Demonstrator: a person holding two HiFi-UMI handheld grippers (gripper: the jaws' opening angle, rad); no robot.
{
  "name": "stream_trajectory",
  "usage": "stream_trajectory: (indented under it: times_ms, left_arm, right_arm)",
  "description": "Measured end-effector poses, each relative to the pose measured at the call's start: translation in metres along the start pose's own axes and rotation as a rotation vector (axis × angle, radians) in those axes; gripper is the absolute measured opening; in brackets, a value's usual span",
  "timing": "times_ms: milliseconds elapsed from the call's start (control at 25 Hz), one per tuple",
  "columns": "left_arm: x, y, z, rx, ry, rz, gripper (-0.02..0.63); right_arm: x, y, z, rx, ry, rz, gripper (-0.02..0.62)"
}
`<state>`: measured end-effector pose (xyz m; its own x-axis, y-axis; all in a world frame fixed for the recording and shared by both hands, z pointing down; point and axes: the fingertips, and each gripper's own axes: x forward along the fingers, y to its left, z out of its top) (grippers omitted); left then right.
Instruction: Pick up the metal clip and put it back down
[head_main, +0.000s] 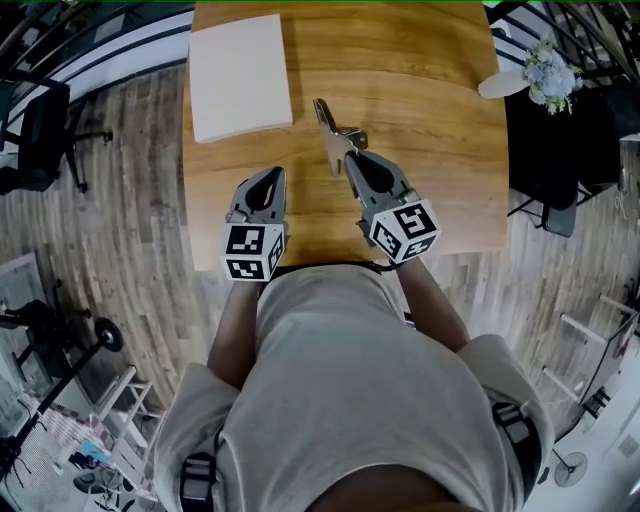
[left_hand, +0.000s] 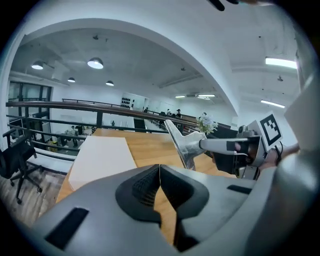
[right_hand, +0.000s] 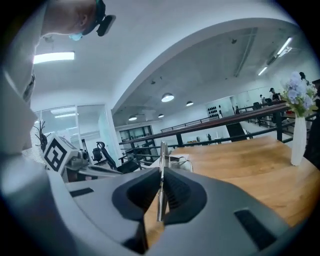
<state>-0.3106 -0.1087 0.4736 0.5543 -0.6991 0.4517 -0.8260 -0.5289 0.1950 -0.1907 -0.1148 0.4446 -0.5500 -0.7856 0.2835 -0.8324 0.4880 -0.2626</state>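
The wooden table (head_main: 430, 150) fills the upper middle of the head view, and a white flat pad (head_main: 240, 78) lies at its upper left, well apart from the work, so the middle of the board is free for setting things down. The left gripper (head_main: 275, 172) hangs at the lower left of the table edge. Its jaws are pressed together with nothing between them, so I judge it is only waiting. The right gripper (head_main: 350, 155), just beside it toward the centre, has its jaws closed on the metal clip (head_main: 335, 135), with the pads squeezing one thin flat handle edge-on. Such a grip probably keeps the clip from swinging. The clip seems to be held clear of the table top, pointing to the upper middle of the frame. It is shiny silver steel, with a flared flat lever and a small wire loop.
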Motion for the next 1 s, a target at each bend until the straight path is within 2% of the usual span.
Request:
stream_trajectory:
  times_ms: [120, 200, 280, 400, 520, 640, 760, 840, 880, 1000]
  left_arm:
    - [-0.003, 0.000, 0.022, 0.016, -0.038, -0.029, 0.025]
    - [-0.008, -0.001, 0.040, 0.000, -0.077, -0.055, 0.025]
    - [-0.017, -0.006, 0.066, -0.023, -0.135, -0.099, 0.025]
    - [-0.031, -0.020, 0.106, 0.007, -0.223, -0.172, 0.025]
    - [-0.038, -0.032, 0.133, 0.016, -0.265, -0.251, 0.025]
    - [-0.040, -0.045, 0.145, 0.003, -0.265, -0.377, 0.026]
    - [-0.043, -0.061, 0.148, -0.023, -0.244, -0.554, 0.041]
    - [-0.049, -0.069, 0.150, -0.049, -0.239, -0.662, 0.156]
    - [-0.052, -0.071, 0.150, -0.059, -0.240, -0.703, 0.184]
    - [-0.068, -0.074, 0.148, -0.073, -0.257, -0.812, 0.209]
  right_arm:
    - [-0.009, 0.011, 0.029, -0.009, -0.071, 0.014, 0.040]
    - [-0.016, 0.020, 0.048, -0.031, -0.111, 0.022, 0.040]
    - [-0.023, 0.031, 0.071, -0.064, -0.156, 0.041, 0.040]
    - [-0.035, 0.048, 0.100, -0.098, -0.227, 0.070, 0.040]
    - [-0.045, 0.060, 0.120, -0.092, -0.285, 0.106, 0.040]
    - [-0.054, 0.068, 0.130, -0.076, -0.328, 0.160, 0.040]
    - [-0.064, 0.075, 0.135, -0.071, -0.358, 0.233, 0.040]
    - [-0.071, 0.082, 0.137, -0.060, -0.370, 0.287, 0.040]
    - [-0.074, 0.087, 0.138, -0.055, -0.375, 0.315, 0.040]
    - [-0.080, 0.106, 0.137, -0.045, -0.385, 0.392, 0.040]
